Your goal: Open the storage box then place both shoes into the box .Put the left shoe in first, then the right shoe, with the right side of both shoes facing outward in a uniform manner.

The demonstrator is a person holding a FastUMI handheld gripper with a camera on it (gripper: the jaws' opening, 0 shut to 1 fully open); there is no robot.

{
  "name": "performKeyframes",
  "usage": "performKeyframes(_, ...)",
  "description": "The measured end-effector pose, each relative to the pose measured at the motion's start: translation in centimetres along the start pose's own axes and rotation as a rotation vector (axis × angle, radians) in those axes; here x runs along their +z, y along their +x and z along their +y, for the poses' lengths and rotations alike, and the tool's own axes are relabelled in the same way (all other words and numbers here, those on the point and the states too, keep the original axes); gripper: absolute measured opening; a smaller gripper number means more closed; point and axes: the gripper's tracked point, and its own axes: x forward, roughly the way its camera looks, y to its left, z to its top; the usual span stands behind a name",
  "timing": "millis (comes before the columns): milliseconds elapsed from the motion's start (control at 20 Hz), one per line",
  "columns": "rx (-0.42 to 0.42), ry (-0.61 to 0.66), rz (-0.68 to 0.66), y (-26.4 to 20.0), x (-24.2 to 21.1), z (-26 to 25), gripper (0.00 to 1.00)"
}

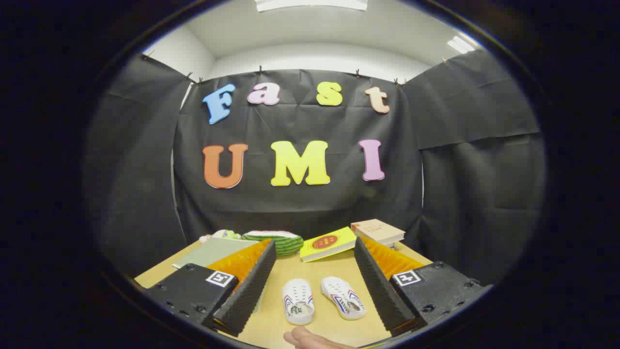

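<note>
While your gripper (315, 291) hangs above the near part of the worktop (334, 269), its two fingers are spread wide apart and hold nothing; they touch no object. The fingers point forward and a little downward, toward the back wall of the booth, and both shoes lie on the worktop in the gap between them. The left-hand shoe (298, 301) is near the middle of the gap, and the right-hand shoe (343, 297) lies just beside it, closer to your right finger; the two are apart and they do not touch. Both shoes are small and white with coloured stripes on the sides, and they rest on their soles, with the openings on the side toward you. At the near edge of the worktop, below the shoes, a part of a hand (310, 338) shows; it touches neither shoe. Beyond the fingers, at the far side of the worktop, you see a yellow book (327, 244) with a red mark, lying flat, and just to the right of it a beige book (378, 231). To the left of the yellow book lies a soft toy like a watermelon slice (274, 241), then a small green toy (224, 235), and in front of that a flat grey-green board (213, 251), partly hidden by your left finger. Nothing stands between the fingers and the shoes.
</note>
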Motion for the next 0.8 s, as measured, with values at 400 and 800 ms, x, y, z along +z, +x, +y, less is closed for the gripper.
performKeyframes(400,-0.016,0.012,0.027,1.1,-1.3,-0.7,1.0)
performKeyframes(800,-0.016,0.029,0.071,3.4,-3.3,-1.6,1.0)
